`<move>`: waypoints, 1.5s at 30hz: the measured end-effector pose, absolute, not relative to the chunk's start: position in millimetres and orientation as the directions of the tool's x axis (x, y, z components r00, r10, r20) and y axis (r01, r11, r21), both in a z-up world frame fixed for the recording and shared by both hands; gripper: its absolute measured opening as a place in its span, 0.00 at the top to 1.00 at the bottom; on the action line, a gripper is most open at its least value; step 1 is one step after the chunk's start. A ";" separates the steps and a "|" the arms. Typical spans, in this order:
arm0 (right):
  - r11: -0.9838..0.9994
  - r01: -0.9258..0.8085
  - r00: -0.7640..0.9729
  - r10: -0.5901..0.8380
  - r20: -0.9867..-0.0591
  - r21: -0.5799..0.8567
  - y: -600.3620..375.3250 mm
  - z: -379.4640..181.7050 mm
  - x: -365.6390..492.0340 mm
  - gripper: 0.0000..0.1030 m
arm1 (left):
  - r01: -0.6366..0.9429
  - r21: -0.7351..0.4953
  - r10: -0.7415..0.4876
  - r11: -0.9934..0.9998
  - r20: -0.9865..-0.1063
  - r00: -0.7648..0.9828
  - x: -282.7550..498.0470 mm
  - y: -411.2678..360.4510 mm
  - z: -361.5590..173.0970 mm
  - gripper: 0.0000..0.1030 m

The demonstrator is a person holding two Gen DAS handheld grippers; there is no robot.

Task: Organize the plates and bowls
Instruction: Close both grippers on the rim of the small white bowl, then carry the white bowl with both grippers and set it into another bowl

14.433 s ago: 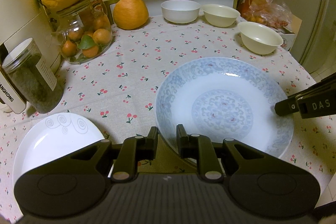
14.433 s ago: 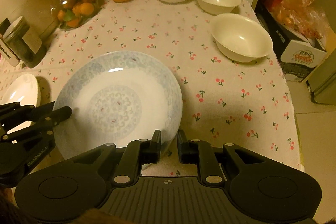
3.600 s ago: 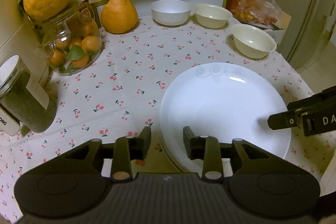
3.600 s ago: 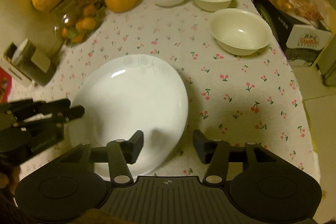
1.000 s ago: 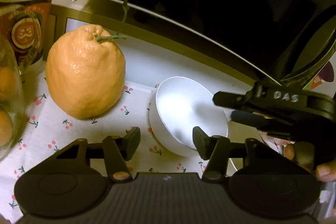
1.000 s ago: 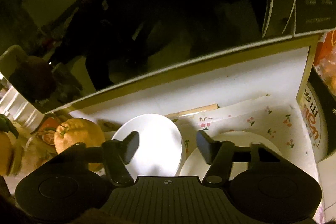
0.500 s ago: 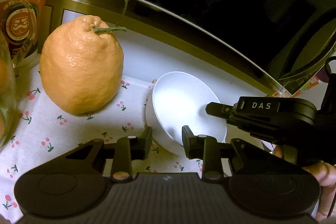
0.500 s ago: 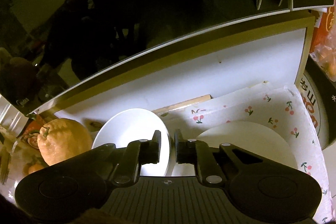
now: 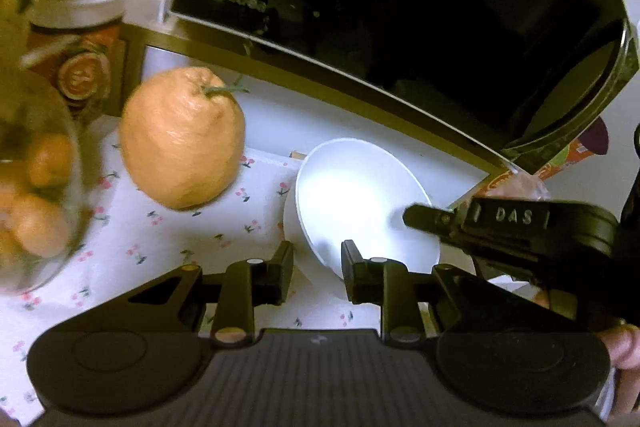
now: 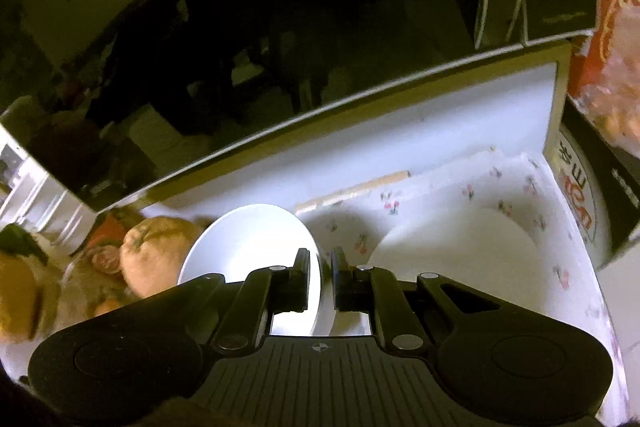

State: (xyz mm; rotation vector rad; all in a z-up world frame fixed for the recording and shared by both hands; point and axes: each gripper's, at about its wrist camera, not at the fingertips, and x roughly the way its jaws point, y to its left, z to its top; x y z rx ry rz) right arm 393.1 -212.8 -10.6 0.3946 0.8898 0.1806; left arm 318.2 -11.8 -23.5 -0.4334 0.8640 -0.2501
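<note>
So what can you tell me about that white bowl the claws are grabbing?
The bowl is small, round and plain white, smooth like china, with nothing in it. It is tipped, its open side toward the left camera. The left claw is closing on its near rim; the right claw pinches the rim on the other side. It is in front of the microwave, beside a big orange fruit, over the cherry cloth. Whether it touches the cloth is unclear.
</note>
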 end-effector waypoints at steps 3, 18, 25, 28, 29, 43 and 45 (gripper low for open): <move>0.913 0.018 0.597 0.317 -0.737 0.408 -206.8 -4.5 374.6 0.89 | 0.035 -0.462 -0.382 0.886 -0.685 0.621 310.5 -0.9 -12.2 0.79; 0.901 0.018 0.582 0.343 -0.737 0.434 -181.3 -14.1 290.7 0.88 | 0.050 -0.419 -0.354 0.907 -0.690 0.631 240.0 19.4 -9.3 0.79; 0.900 0.034 0.573 0.338 -0.746 0.434 -180.8 -36.7 282.8 0.88 | 0.143 -0.309 -0.321 0.940 -0.665 0.674 231.7 4.6 -4.3 0.77; 0.900 0.048 0.560 0.335 -0.758 0.433 -182.6 -48.4 285.3 0.88 | 0.146 -0.308 -0.324 0.940 -0.674 0.663 235.8 2.1 -11.6 0.76; 0.898 0.049 0.556 0.340 -0.759 0.438 -183.2 -51.8 284.8 0.88 | 0.150 -0.298 -0.320 0.943 -0.683 0.656 236.8 1.9 -14.4 0.76; 0.832 0.037 0.537 0.450 -0.713 0.553 -194.4 -62.8 285.9 0.86 | 0.113 -0.324 -0.327 0.939 -0.743 0.584 241.9 19.4 -40.4 0.80; 0.827 0.034 0.537 0.459 -0.708 0.561 -195.4 -62.5 285.3 0.85 | 0.113 -0.322 -0.326 0.940 -0.749 0.577 242.3 19.1 -40.9 0.79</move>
